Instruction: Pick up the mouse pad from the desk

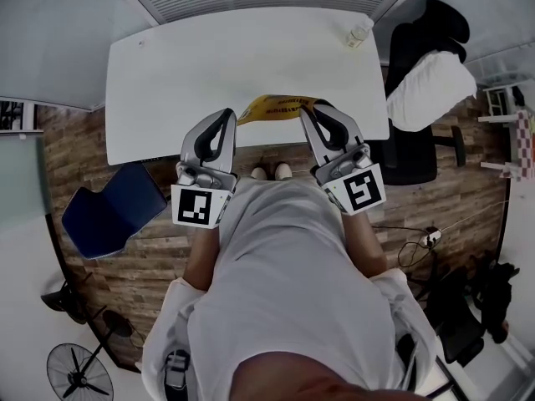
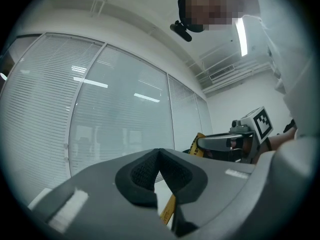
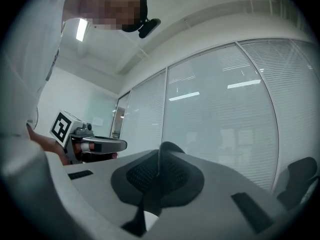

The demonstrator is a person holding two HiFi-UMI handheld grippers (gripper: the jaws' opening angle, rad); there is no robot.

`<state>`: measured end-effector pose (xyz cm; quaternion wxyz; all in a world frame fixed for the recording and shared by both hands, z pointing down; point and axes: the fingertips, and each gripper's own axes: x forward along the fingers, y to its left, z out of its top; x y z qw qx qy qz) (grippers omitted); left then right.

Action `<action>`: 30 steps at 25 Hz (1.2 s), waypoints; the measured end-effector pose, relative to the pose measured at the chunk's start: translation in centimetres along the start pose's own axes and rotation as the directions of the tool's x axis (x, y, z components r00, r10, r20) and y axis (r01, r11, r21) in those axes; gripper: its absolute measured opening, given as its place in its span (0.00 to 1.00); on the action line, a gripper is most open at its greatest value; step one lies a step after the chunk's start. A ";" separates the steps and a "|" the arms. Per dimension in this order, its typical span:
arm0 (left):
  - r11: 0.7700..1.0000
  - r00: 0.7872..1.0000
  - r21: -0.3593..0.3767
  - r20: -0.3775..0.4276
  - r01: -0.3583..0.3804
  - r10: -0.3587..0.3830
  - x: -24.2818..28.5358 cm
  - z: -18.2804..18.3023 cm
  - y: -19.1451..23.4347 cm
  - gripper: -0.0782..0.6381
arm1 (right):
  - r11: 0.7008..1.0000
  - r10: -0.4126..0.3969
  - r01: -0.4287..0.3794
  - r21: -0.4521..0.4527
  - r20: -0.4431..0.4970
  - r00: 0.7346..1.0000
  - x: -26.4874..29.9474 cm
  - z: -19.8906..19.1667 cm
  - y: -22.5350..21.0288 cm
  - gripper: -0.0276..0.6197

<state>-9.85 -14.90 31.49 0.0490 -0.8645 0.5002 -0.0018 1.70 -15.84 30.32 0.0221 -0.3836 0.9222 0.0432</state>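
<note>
The yellow mouse pad [image 1: 274,107] with dark print hangs between my two grippers over the near edge of the white desk [image 1: 184,73]. My left gripper [image 1: 229,117] is shut on the pad's left end. In the left gripper view a yellow strip of the pad [image 2: 168,210] shows below the closed pads. My right gripper [image 1: 306,112] is shut on the pad's right end. In the right gripper view only a thin dark edge [image 3: 159,156] stands between the closed pads. Each gripper view shows the other gripper level beside it.
A clear bottle [image 1: 358,33] stands at the desk's far right corner. A black office chair with a white cloth [image 1: 428,86] is to the right, a dark blue seat [image 1: 117,209] to the left, and a floor fan [image 1: 79,371] at the lower left. Blinds cover the windows beyond.
</note>
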 end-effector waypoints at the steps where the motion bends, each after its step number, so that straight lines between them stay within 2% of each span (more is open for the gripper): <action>1: 1.000 1.000 0.001 0.003 0.001 -0.001 0.0 0.0 -0.1 0.10 | 1.000 -0.010 0.010 0.003 -0.002 1.000 0.1 -0.1 0.0 0.06; 7: 0.999 1.000 -0.023 0.013 -0.022 0.022 0.3 0.5 -0.3 0.10 | 0.998 -0.055 0.054 -0.011 -0.061 0.997 0.4 -1.8 -0.7 0.06; 15: 1.000 1.000 0.010 0.000 -0.027 0.027 0.5 0.5 -0.3 0.10 | 0.996 -0.088 0.088 -0.001 -0.067 0.994 0.7 -1.8 -1.4 0.06; 30: 1.000 1.000 -0.021 0.003 0.007 -0.007 1.4 0.0 -1.4 0.10 | 0.995 -0.096 0.097 0.015 -0.077 0.992 0.2 -2.1 -2.1 0.06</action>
